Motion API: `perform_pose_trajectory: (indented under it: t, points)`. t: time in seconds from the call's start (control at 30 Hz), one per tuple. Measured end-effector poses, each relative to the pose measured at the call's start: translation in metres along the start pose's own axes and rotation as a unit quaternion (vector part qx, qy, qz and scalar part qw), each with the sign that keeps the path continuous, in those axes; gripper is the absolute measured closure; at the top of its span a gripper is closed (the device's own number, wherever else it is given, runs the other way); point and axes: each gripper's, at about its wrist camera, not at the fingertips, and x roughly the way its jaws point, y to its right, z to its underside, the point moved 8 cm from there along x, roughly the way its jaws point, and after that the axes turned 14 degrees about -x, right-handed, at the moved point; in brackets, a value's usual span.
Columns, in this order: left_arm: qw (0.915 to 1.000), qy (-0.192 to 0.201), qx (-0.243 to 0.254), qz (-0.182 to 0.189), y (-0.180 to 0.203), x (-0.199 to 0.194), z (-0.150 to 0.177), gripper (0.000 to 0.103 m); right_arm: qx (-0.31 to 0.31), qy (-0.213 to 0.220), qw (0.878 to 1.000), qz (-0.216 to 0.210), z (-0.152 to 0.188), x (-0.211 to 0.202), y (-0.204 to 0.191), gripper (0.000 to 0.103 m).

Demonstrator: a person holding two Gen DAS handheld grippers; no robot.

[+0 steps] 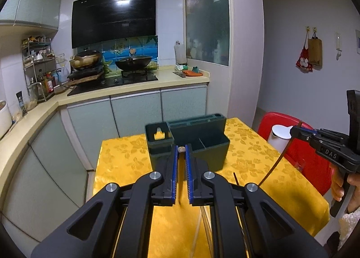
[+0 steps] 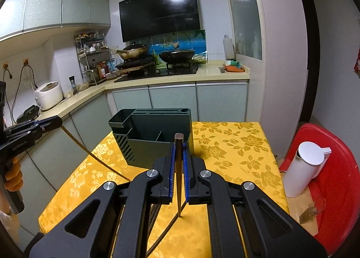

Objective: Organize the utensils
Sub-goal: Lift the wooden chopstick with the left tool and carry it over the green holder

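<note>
Wooden chopstick pinched in L tongs, R tongs likewise; both chopsticks upright, tips down.

Left gripper points toward 12 o'clock, jaws nearly closed on a thin stick. Right gripper likewise, alongside at 3 o'clock.

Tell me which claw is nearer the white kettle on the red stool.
Right. The right claw, shut on a chopstick, is just left of the kettle; the left claw sits farther left, before the utensil holder.
</note>
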Motion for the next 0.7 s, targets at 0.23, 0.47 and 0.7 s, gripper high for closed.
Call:
perform_pose_trajectory:
  t: [0.23, 0.47, 0.7]
  points:
    - [0.9999, 0.004, -0.006, 0.013, 0.009, 0.002, -0.043, 0.097, 0.013, 0.009, 1.0, -0.008, -0.044, 0.009, 0.01, 0.096]
    - [0.999, 0.037, -0.013, 0.024, 0.027, -0.011, -0.094, 0.097, 0.011, 0.044, 0.999, 0.01, -0.097, 0.012, 0.019, 0.096]
    - [0.9963, 0.082, -0.026, 0.003, 0.037, 0.001, -0.14, 0.097, 0.01, 0.067, 0.998, 0.019, -0.131, 0.021, 0.019, 0.096]
